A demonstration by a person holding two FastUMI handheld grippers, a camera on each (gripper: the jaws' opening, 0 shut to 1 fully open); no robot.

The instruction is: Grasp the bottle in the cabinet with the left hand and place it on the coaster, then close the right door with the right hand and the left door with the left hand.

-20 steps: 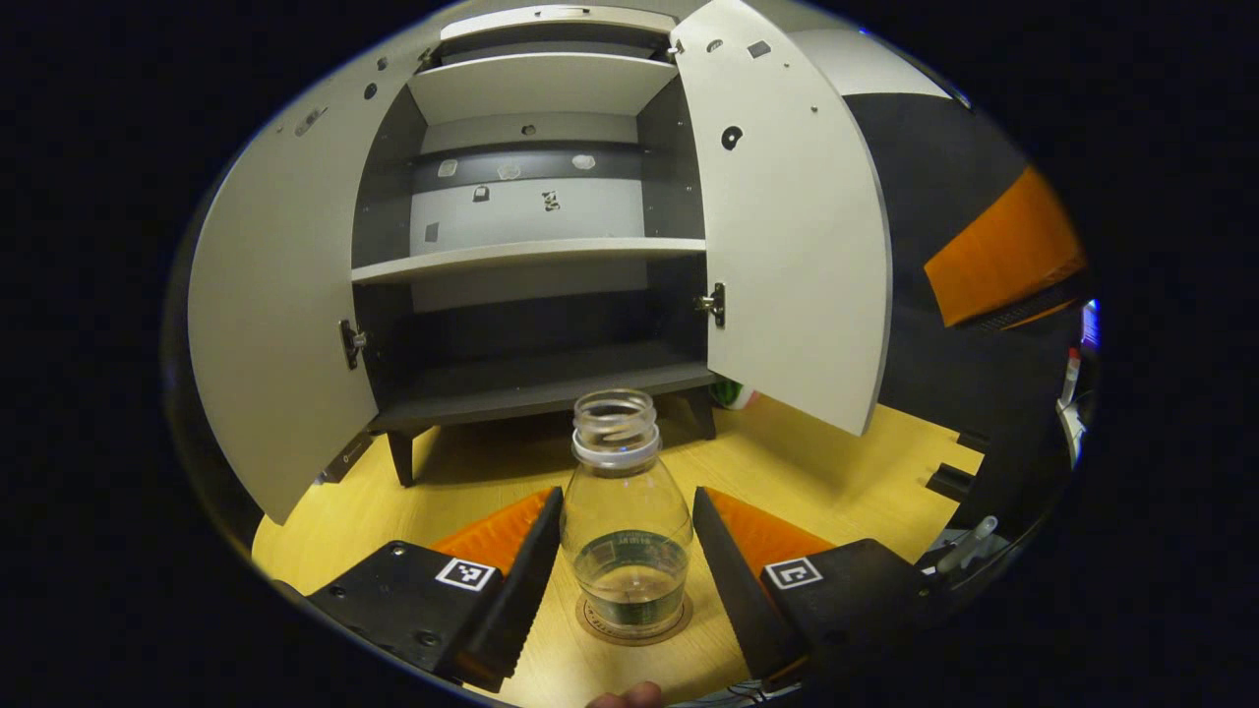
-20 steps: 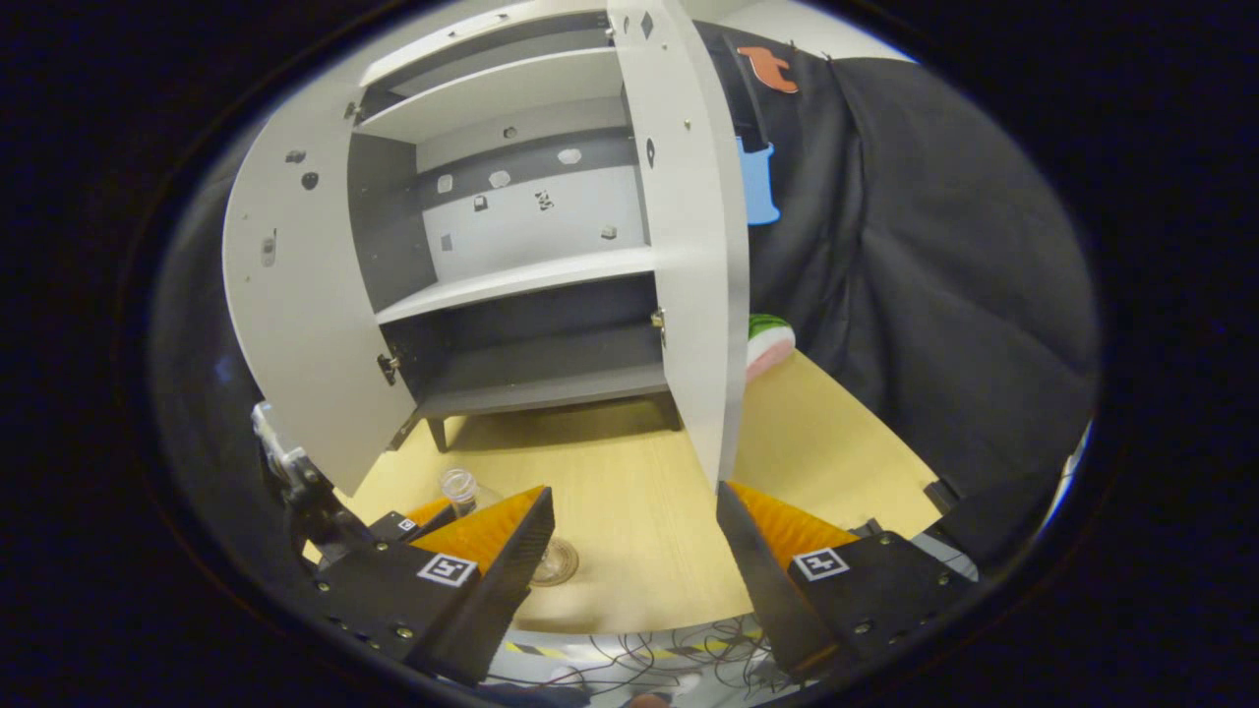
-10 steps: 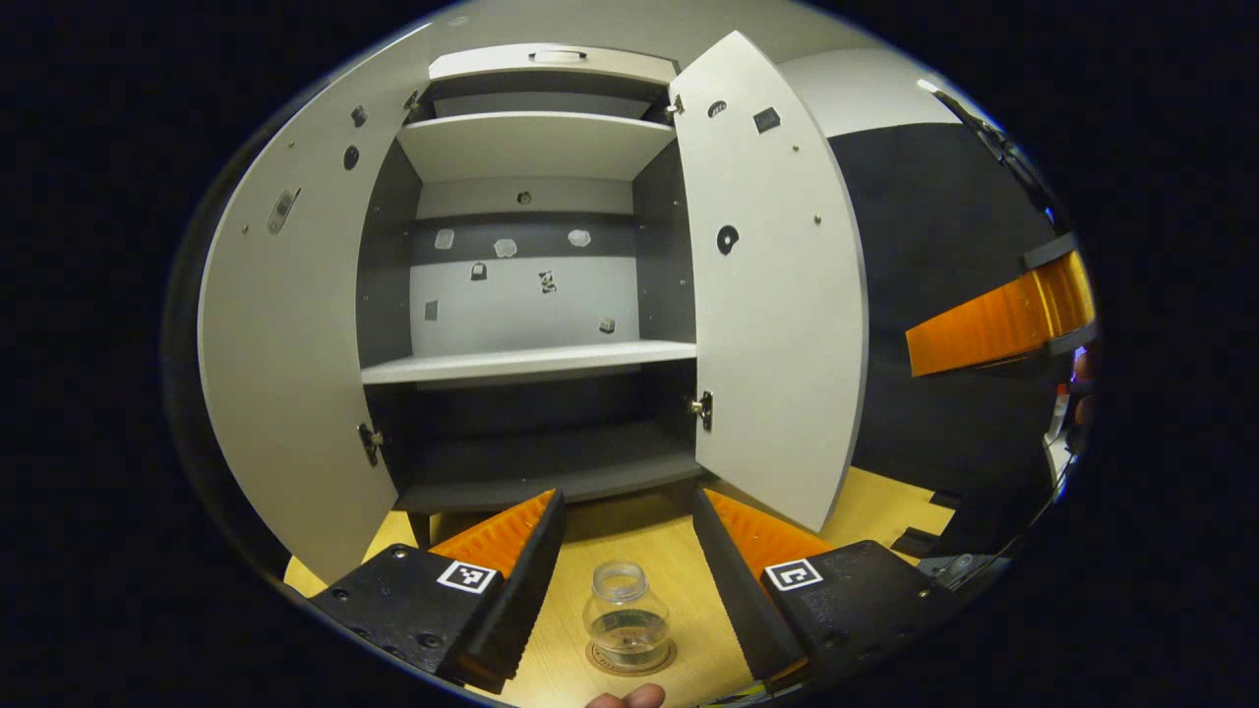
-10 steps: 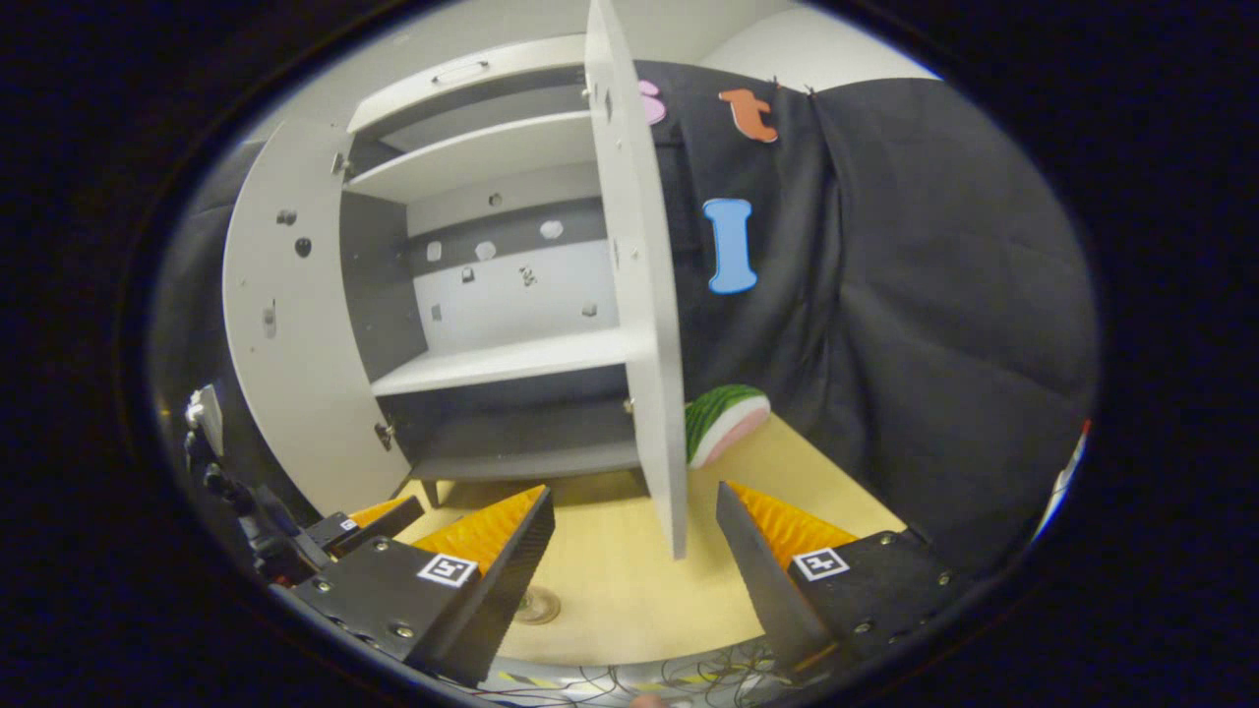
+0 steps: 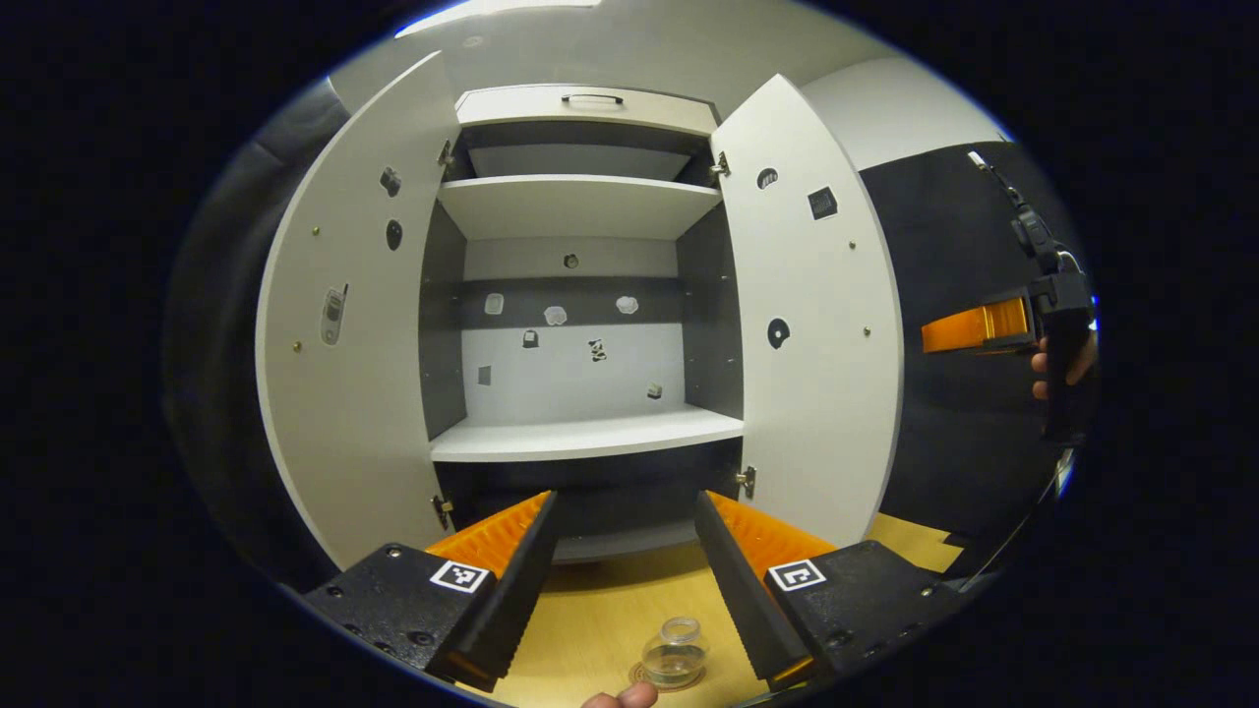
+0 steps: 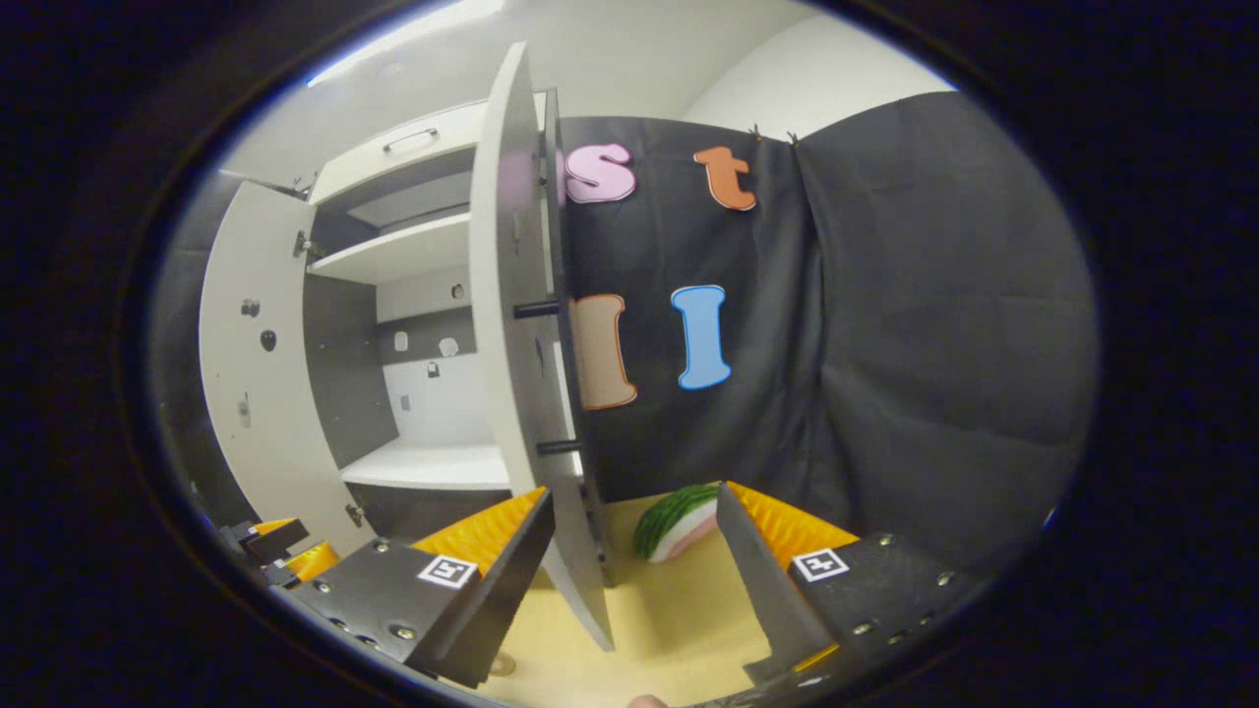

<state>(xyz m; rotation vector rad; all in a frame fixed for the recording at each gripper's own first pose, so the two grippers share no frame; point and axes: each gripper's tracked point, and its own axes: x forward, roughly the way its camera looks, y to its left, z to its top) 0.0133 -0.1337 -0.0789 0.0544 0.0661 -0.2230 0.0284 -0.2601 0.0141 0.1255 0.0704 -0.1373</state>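
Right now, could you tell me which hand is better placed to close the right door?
Right: the right gripper is open, its fingers straddling the right door's edge.

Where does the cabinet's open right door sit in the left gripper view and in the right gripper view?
Left gripper view: the white right cabinet door stands right of centre, inner face showing, swung open beside the shelves.
Right gripper view: the same door runs nearly edge-on through the centre-left, above the gap of the right tool.
Shared landmark: the white middle shelf.
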